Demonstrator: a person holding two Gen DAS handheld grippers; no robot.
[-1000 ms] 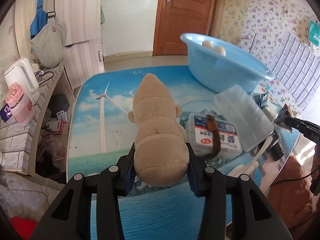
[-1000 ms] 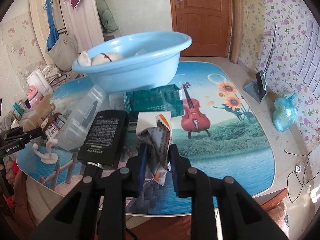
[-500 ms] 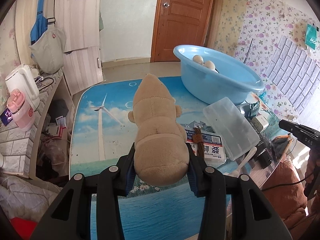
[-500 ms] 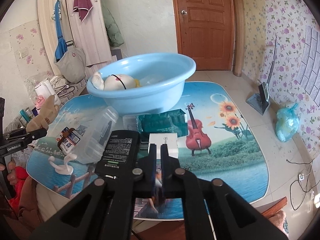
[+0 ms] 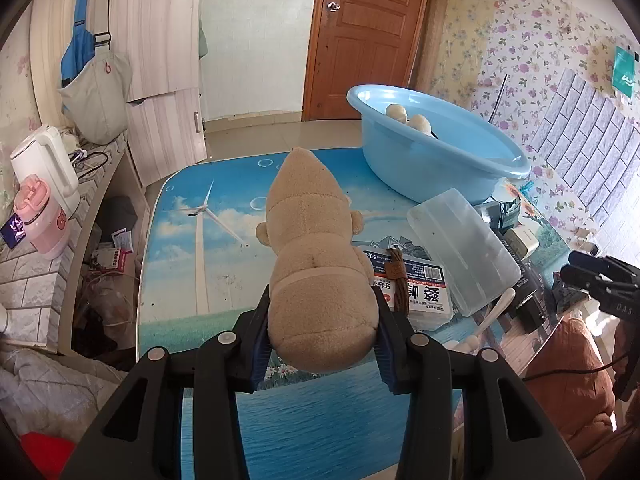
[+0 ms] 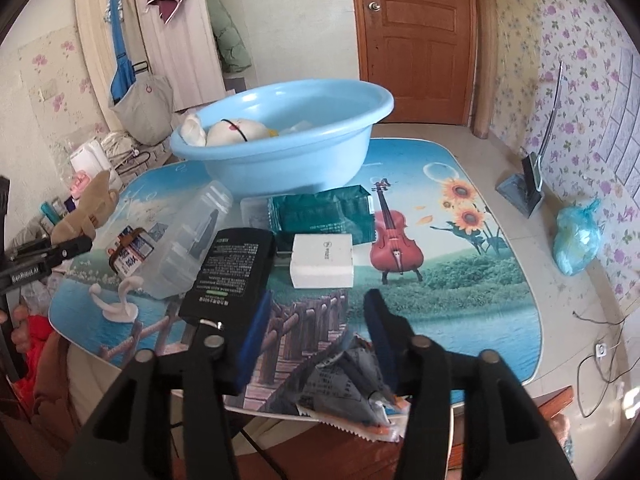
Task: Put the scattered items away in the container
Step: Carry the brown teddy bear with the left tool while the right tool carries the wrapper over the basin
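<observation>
My left gripper (image 5: 320, 328) is shut on a tan plush toy (image 5: 316, 248), held above the near part of the picture-printed table (image 5: 192, 256). The blue basin (image 5: 436, 160) stands at the far right of that view with round pale toys (image 5: 418, 124) inside. In the right wrist view my right gripper (image 6: 318, 308) has its jaws opening. A crumpled silver wrapper (image 6: 348, 388) lies low between the fingers at the table's front edge, and the pads do not press on it. The basin (image 6: 280, 164) stands straight ahead.
Between my right gripper and the basin lie a black box (image 6: 232, 268), a white box (image 6: 322, 260), a green packet (image 6: 324, 212), a clear plastic case (image 6: 188, 248), a printed swab box (image 5: 412, 288) and a white hook (image 6: 120, 304). A kettle (image 5: 48, 168) stands on the left shelf.
The right gripper's jaws, shut on the wrapper before, have spread apart and the wrapper has slid down toward the finger bases. The left gripper keeps its hold on the plush toy.
</observation>
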